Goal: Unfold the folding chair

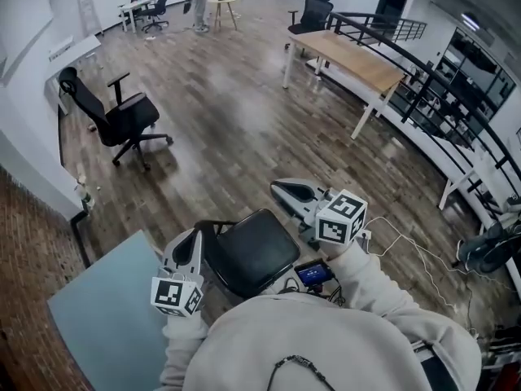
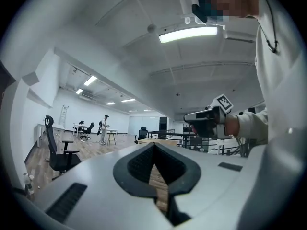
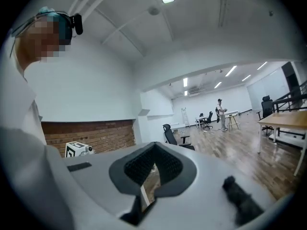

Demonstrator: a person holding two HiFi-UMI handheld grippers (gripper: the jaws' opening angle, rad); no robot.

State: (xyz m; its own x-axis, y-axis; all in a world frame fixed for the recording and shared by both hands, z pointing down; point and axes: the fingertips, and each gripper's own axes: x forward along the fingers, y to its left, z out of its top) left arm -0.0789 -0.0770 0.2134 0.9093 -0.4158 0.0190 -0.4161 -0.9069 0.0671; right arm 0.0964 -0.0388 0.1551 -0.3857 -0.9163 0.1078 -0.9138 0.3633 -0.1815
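The folding chair (image 1: 252, 252) shows only in the head view, right below me: a black padded seat facing up, with black tube frame at its left side. My left gripper (image 1: 194, 236) hangs just left of the seat, above it, jaws shut and empty. My right gripper (image 1: 278, 188) is raised past the seat's far right corner, jaws shut with nothing between them. In the left gripper view the shut jaws (image 2: 154, 146) point level across the room, with the right gripper (image 2: 205, 122) beyond. The right gripper view shows its shut jaws (image 3: 153, 146) and the left gripper's marker cube (image 3: 76, 149).
A black office chair (image 1: 124, 120) stands on the wood floor at the left. A wooden-top table (image 1: 358, 62) and a black railing (image 1: 431, 88) run along the right. A pale blue panel (image 1: 106, 316) and brick wall (image 1: 24, 259) lie at lower left. White cables (image 1: 407, 247) trail right.
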